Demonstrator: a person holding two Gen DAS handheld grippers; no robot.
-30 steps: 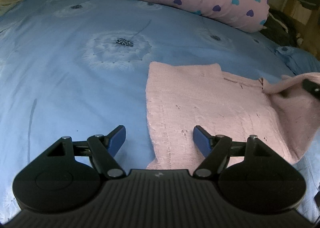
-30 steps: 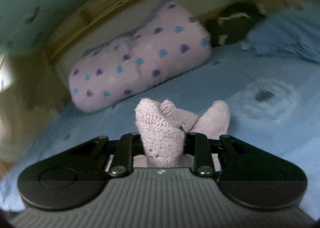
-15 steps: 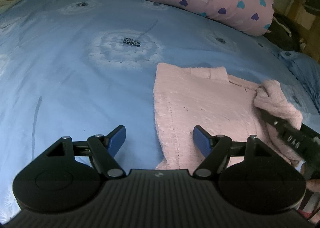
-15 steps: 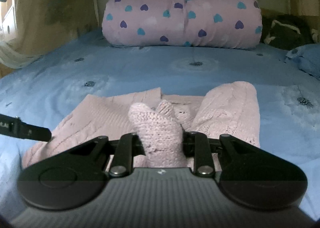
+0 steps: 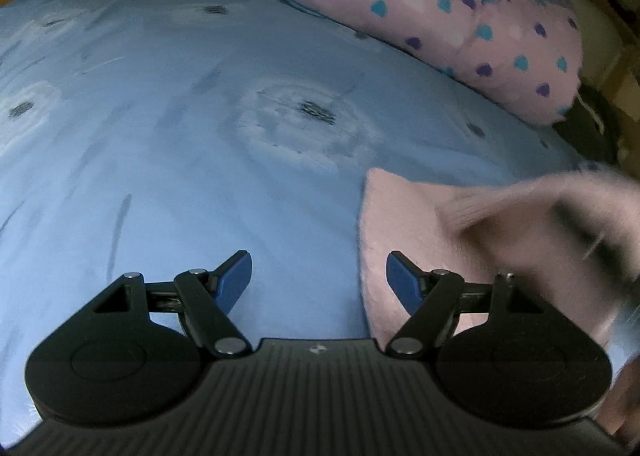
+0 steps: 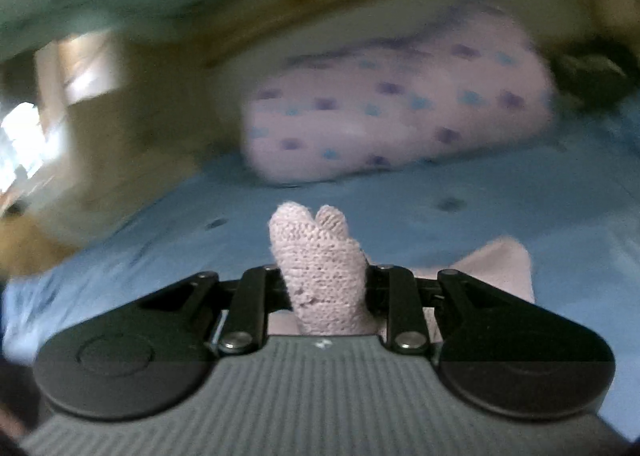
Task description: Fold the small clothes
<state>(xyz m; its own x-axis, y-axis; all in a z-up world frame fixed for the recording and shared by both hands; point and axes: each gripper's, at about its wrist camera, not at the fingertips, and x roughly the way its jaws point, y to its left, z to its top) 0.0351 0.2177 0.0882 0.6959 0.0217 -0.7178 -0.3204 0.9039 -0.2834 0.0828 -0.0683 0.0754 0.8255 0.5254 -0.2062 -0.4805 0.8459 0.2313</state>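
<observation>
A small pink knitted sweater (image 5: 404, 223) lies on the blue bedsheet (image 5: 180, 159) at the right of the left wrist view. My left gripper (image 5: 319, 270) hovers open just left of the sweater's near edge, its blue pads (image 5: 236, 276) empty. In the right wrist view my right gripper (image 6: 325, 276) is shut on a bunched fold of the pink sweater (image 6: 316, 256), which sticks up between the jaws. A lifted, blurred part of the sweater (image 5: 560, 199) crosses over the flat part at the right, with the dark blur of the right gripper (image 5: 588, 228) under it.
A rolled pink quilt with blue and purple hearts (image 5: 440, 19) lies along the far side of the bed, also the quilt (image 6: 400, 111) ahead of the right gripper. A dark garment (image 5: 588, 123) sits at the far right. Wooden bed frame and furniture stand beyond.
My right gripper has carried the pinched sweater part leftward over the flat body, rolling as it went. My left gripper has shifted left, so the sweater now sits further right in its view.
</observation>
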